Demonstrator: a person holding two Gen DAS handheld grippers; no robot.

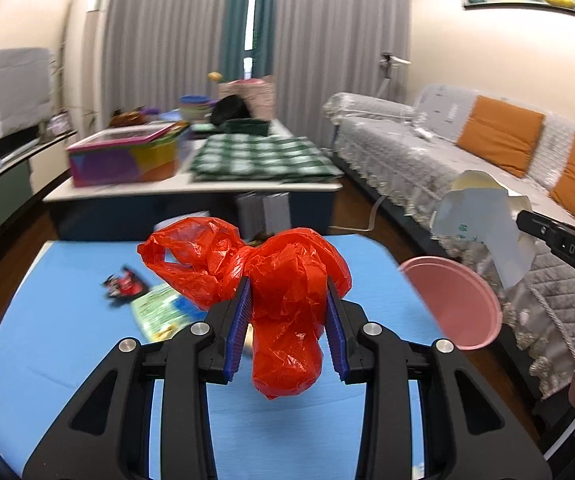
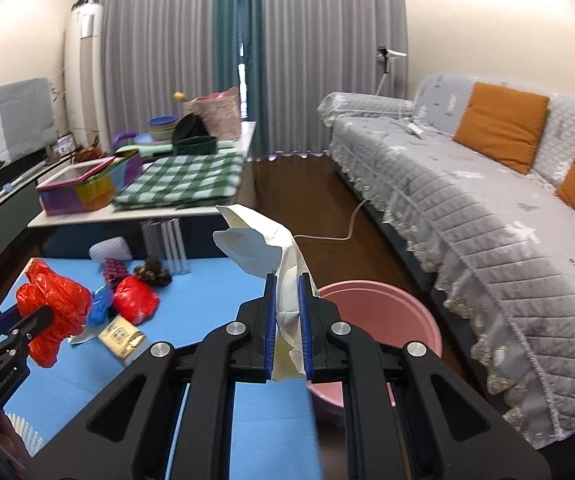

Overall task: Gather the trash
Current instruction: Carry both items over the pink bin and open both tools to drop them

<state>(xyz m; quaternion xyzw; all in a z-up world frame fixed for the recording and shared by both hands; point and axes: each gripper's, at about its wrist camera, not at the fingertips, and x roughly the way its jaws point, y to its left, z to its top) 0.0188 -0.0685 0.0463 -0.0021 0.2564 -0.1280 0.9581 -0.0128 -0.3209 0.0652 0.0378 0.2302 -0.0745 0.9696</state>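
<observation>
Sofa [image 2: 487, 200] at 3 o'clock. Blue mat [image 1: 67, 340] below both grippers. Pink basin [image 2: 383, 312] at mat's 3 o'clock edge, on floor. Left gripper [image 1: 289, 308] partly open, pads clamped on red plastic bag [image 1: 283, 304], lifted above mat. Right gripper [image 2: 288, 320] nearly closed, pinching crumpled white paper carton [image 2: 271, 240], just left of basin. Loose trash on mat: second red bag [image 2: 135, 300], blue scrap [image 2: 99, 312], gold packet [image 2: 121, 338].

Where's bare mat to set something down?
Free: near half of the blue mat, between the left gripper and the pink basin. Crowded: far-left part, around the second red bag, gold packet and dark wrappers.
</observation>
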